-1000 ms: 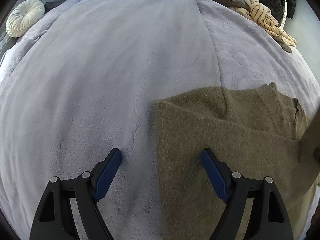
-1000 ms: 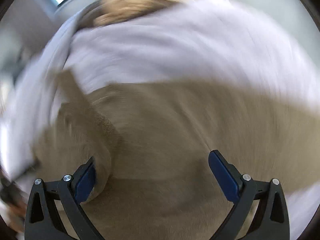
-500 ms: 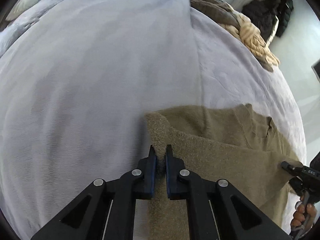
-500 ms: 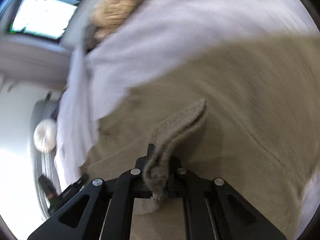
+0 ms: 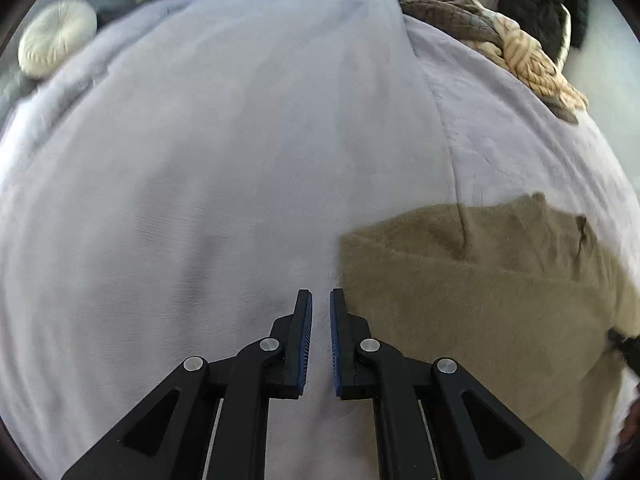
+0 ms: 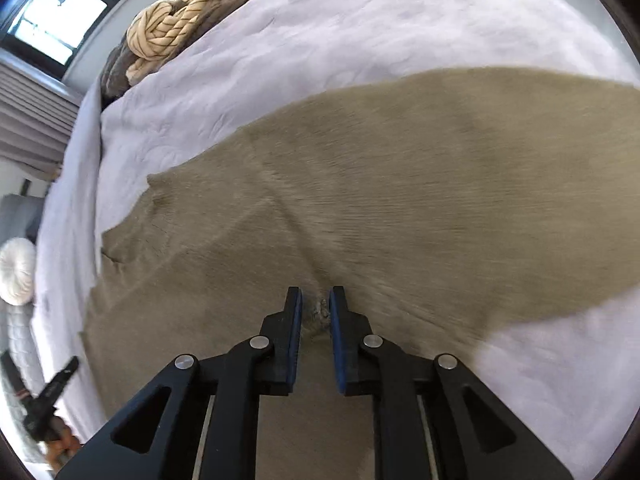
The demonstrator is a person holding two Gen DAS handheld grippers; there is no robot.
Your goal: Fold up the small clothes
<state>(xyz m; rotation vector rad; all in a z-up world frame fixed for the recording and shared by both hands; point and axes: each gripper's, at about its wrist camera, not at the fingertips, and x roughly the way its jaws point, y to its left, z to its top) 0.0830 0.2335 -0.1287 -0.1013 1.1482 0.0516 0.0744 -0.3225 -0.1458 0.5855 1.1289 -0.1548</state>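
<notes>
Since each view is listed from its left side across, the left wrist view comes first: round cream cushion (image 5: 56,36), upper left; pale lilac bed cover (image 5: 200,200), filling the middle; left claw (image 5: 321,300), lower centre, closed to a narrow slit with nothing in it, only cover showing beneath; olive knit sweater (image 5: 480,300), lower right, lying flat on the bed with its near edge just beside the claw; striped cream throw (image 5: 536,64) on a brown quilt, upper right. Right wrist view: window (image 6: 52,12), upper left; the sweater spread across the middle, collar end toward the left; right claw (image 6: 316,300), lower centre over the knit, jaws just now easing apart, a small pucker of wool between the pads, touching the right pad and not visibly squeezed. Handling, as judged: soft, limp, fairly light, fuzzy enough to grip without slipping; it will sag and stretch if lifted by one point. Best taken at a ribbed edge, cuff or hem corner, both layers pinched together, one claw at each end of the fold line. Markings: no brand, label or legible writing seen on any item.
</notes>
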